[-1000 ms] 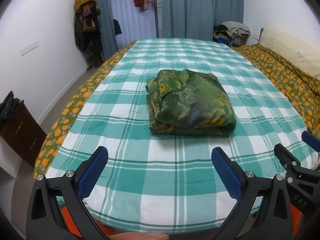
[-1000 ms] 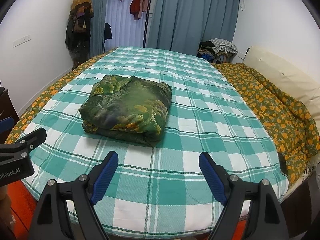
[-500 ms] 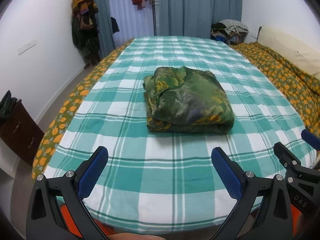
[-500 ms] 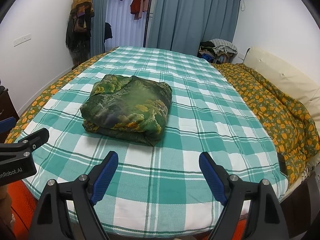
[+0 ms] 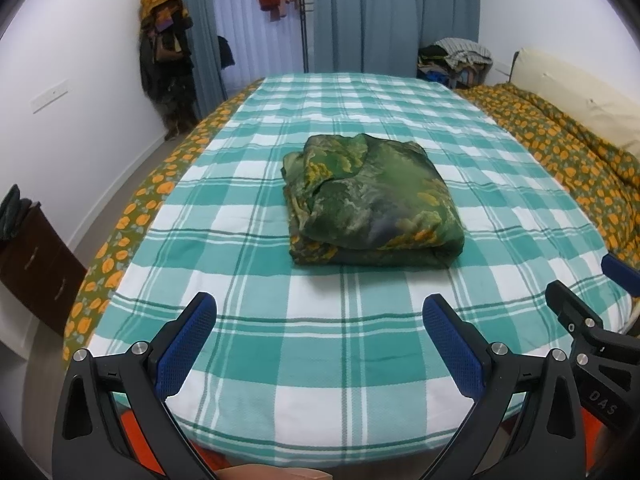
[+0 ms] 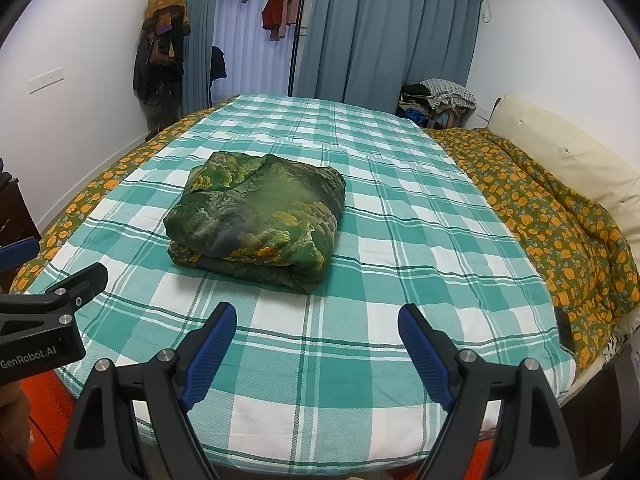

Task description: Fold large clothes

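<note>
A green garment with yellow print lies folded in a thick rectangle on the green-and-white checked sheet in the middle of the bed. It also shows in the right wrist view. My left gripper is open and empty above the bed's near edge, well short of the garment. My right gripper is open and empty too, beside the left one and at the same distance. The right gripper shows at the right edge of the left wrist view; the left gripper shows at the left edge of the right wrist view.
An orange-flowered quilt and a cream pillow lie along the bed's right side. A dark cabinet stands at the left. Coats hang on the left wall. A clothes pile sits by the blue curtains.
Both grippers have drawn back a little from the bed and stayed open. The left wrist view has shifted slightly, so the garment sits a little higher in it. The garment has not moved.
</note>
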A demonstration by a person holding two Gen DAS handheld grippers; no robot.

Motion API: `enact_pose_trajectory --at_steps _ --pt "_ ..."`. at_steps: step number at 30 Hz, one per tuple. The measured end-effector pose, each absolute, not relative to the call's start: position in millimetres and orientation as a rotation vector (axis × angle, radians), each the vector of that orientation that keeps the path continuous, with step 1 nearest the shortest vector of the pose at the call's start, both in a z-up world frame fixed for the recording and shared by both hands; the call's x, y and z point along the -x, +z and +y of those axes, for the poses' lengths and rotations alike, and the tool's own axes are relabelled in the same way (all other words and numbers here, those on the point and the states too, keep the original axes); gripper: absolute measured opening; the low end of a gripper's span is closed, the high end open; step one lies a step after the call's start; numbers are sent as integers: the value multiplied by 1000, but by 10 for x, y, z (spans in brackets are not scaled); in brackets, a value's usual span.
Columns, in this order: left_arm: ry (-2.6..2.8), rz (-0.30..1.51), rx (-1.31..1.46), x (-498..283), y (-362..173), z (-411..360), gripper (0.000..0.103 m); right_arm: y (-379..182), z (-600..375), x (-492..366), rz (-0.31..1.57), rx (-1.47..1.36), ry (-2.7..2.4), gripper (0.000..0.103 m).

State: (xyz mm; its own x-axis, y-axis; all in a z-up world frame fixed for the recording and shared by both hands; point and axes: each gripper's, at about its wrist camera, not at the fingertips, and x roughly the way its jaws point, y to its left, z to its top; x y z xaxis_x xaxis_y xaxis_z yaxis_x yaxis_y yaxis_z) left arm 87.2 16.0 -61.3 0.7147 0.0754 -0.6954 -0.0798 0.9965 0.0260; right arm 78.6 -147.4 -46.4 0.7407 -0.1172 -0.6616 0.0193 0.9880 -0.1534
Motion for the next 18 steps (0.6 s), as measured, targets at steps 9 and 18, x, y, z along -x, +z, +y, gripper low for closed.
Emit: enact_pose_trajectory --at_steps 9,18 --pt "84 769 6 -874 -605 158 102 -443 -1473 -785 737 139 -71 85" --pt "82 771 5 -876 -603 154 102 -445 -1479 -788 737 139 -70 85"
